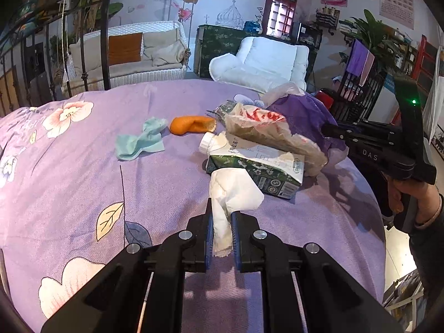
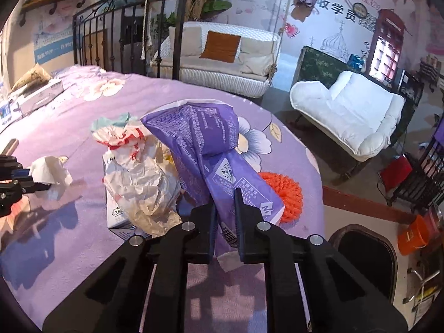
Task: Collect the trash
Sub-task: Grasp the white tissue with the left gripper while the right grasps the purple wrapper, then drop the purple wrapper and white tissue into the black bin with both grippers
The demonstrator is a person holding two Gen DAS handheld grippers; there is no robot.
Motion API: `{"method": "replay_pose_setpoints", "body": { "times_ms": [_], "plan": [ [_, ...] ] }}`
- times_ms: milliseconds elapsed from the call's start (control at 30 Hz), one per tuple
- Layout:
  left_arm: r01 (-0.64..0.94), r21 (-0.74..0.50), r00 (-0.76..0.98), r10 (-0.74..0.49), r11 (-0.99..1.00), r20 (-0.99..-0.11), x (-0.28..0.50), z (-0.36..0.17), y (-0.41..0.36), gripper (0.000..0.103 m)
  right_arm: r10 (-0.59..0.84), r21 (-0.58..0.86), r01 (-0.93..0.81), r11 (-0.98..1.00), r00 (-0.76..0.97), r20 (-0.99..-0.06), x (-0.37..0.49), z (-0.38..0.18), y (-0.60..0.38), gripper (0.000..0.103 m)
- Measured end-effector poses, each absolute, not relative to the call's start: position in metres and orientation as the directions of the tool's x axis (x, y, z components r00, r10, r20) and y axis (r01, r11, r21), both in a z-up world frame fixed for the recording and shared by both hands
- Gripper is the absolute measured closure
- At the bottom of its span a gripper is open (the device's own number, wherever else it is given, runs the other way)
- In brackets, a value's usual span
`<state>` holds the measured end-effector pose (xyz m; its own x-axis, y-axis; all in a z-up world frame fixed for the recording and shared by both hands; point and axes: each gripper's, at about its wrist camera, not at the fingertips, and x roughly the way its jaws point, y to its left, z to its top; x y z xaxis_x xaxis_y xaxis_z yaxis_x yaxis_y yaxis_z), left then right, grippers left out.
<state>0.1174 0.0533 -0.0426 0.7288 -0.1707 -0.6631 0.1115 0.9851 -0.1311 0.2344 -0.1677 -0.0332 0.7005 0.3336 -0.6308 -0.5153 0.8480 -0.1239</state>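
My left gripper (image 1: pixel 222 219) is shut on a crumpled white tissue (image 1: pixel 231 191) and holds it above the purple flowered bedspread (image 1: pixel 83 180). My right gripper (image 2: pixel 225 208) is shut on a purple plastic wrapper (image 2: pixel 202 144) and lifts it over the bed. On the bed lie a green milk carton with a white cap (image 1: pixel 258 163), a crumpled paper wrapper with red print (image 1: pixel 266 133), an orange peel (image 1: pixel 193 124), a teal tissue (image 1: pixel 140 143) and an orange net scrubber (image 2: pixel 285 191). The right gripper also shows in the left wrist view (image 1: pixel 330 131), and the left gripper in the right wrist view (image 2: pixel 41 183).
A black bin (image 2: pixel 363 255) stands on the floor right of the bed, next to an orange bucket (image 2: pixel 416 236). A white armchair (image 2: pixel 352 111) and a wicker swing sofa (image 2: pixel 222 58) stand beyond. Boxes (image 2: pixel 38 94) lie on the bed's far left. An iron bed frame (image 1: pixel 83 41) rises behind.
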Motion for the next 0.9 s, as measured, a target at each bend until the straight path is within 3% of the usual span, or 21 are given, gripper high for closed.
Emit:
{"method": "replay_pose_setpoints", "body": {
  "times_ms": [500, 900],
  "plan": [
    [0.304, -0.118, 0.719, -0.309, 0.945, -0.622, 0.108, -0.03, -0.019, 0.091, 0.307, 0.06, -0.319, 0.946, 0.823, -0.478, 0.159, 0.003, -0.255, 0.09],
    [0.494, -0.119, 0.641, -0.453, 0.862, -0.619, 0.11, -0.03, -0.093, 0.091, 0.117, 0.134, -0.053, 0.989, 0.842, -0.526, 0.134, -0.027, -0.359, 0.09]
  ]
}}
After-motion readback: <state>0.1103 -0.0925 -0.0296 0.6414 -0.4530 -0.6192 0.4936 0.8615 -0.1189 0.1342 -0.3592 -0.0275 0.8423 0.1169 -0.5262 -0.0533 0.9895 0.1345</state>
